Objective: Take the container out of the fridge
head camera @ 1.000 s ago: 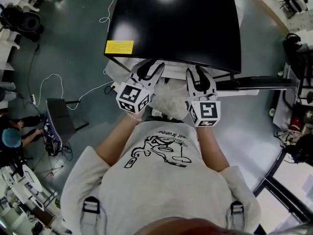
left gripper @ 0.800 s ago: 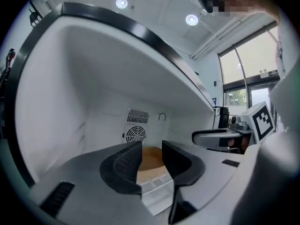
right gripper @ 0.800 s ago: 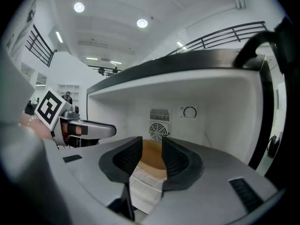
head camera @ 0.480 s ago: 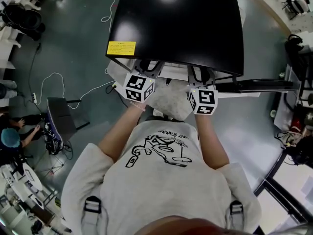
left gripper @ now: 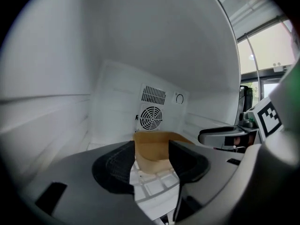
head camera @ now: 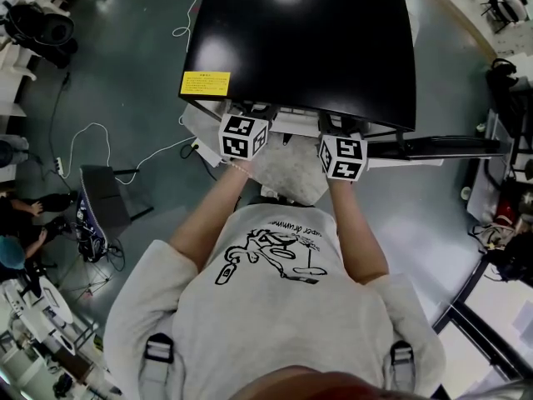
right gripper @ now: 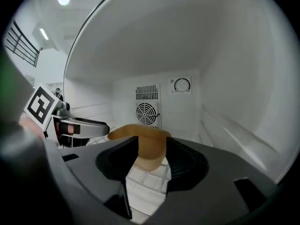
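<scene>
2 just-widened, spread pairs, left tongs and right tongs, nothing pinched, container half-hidden behind

The container stands on the shelf inside the fridge, at lower centre of the frame; behind it, on the back wall, sits the fan vent; the dial lies upper right of that vent.

Fridge top: glossy black, mirrors the ceiling lights. Inner walls: smooth white plastic, slight sheen. Container: matt tan, looks like paper or pulp.
</scene>
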